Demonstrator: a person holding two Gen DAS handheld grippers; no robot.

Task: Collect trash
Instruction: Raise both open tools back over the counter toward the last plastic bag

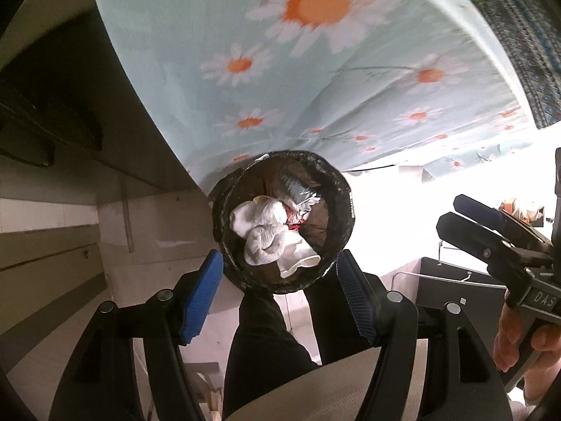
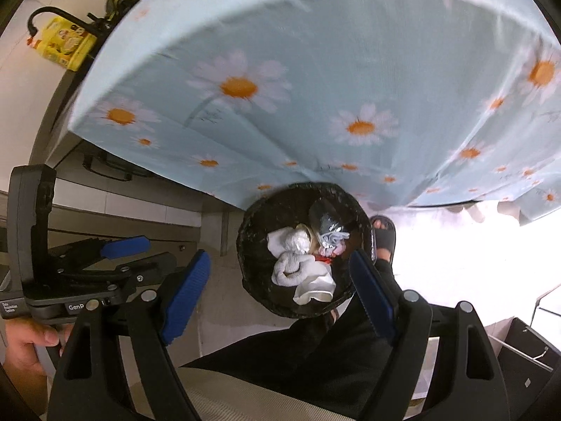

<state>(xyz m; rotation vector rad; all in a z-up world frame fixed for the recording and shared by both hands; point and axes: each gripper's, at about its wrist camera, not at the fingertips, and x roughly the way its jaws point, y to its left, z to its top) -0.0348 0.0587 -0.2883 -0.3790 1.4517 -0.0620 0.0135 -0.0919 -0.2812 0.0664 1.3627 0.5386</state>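
Jaws of the left gripper (image 1: 280, 291) are standing apart at the bottom middle of the left wrist view, gripping nothing; their blue pads (image 1: 201, 294) are framing the near rim of the bin (image 1: 345, 207) without touching it. The right gripper (image 2: 280, 294) is doing the same in its own view, released and empty, its pads (image 2: 186, 291) sitting either side of the bin's lower rim, well above it.

The bin is sitting at the centre of both views on the pale floor, just beside the daisy sheet (image 1: 315, 80) hanging off the bed. Inside it, white socks (image 1: 261, 229) and a silver wrapper (image 1: 296, 194) are lying in a loose pile.

Trouble from here is likely coming from crowding. A person's legs (image 1: 266, 329) in black trousers are standing right against the bin at the bottom of the frames, and a sandalled foot (image 2: 384, 235) is resting beside its right edge, so a careless step may be tipping it and spilling the pile. The two grippers are also hanging near each other, so a swing toward the next piece may be knocking one into the other. The sheet draping near the rim may be snagging a pad on a low reach.
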